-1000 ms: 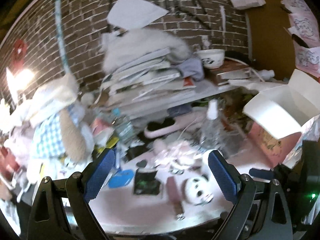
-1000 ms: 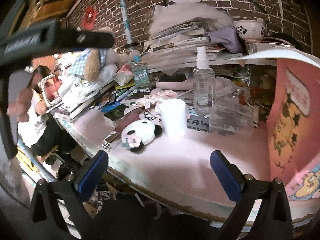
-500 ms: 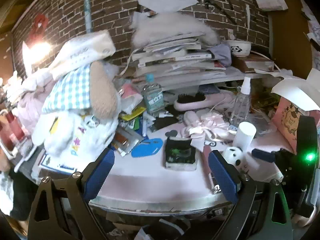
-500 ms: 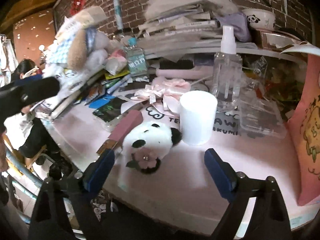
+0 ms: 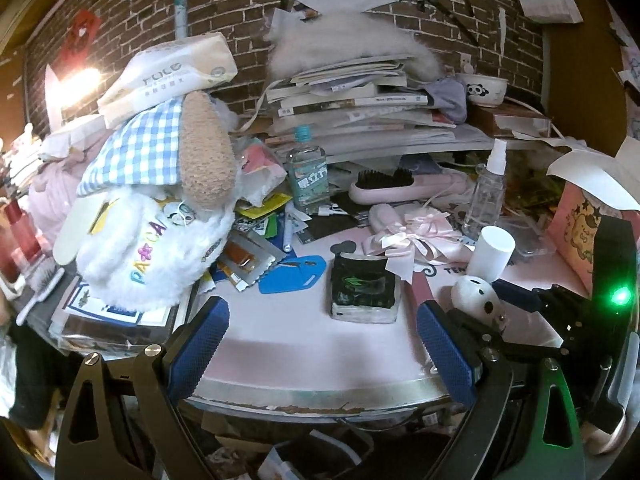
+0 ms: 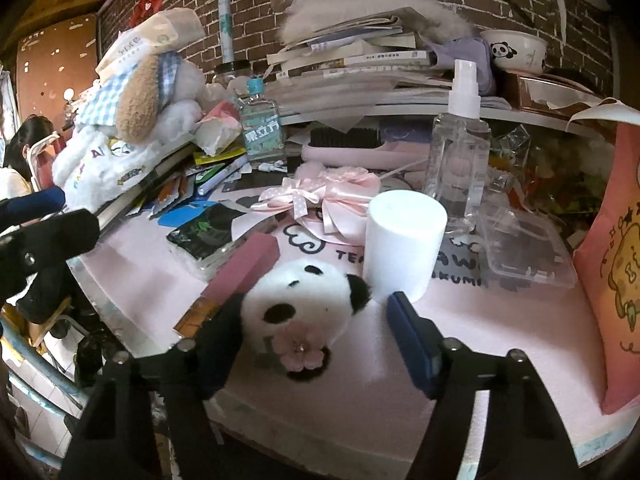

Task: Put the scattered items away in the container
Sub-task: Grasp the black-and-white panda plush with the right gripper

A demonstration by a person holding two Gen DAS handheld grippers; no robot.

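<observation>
Between your right gripper's (image 6: 316,320) closing jaws sits one panda toy (image 6: 304,304), face up, flower end toward six o'clock, not yet squeezed. Your left gripper (image 5: 320,344) is spread wide, holding nothing.

Pink tabletop (image 6: 460,344) under panda plush (image 6: 304,304), cup (image 6: 404,244).

Plush panda (image 6: 308,304) on pink tabletop, beside white cup (image 6: 404,244).

Tissue pack (image 5: 168,74) reads "FOCE"; pink mat (image 6: 460,268) shows "TE…", "AW", "KUM" fragments.
</observation>
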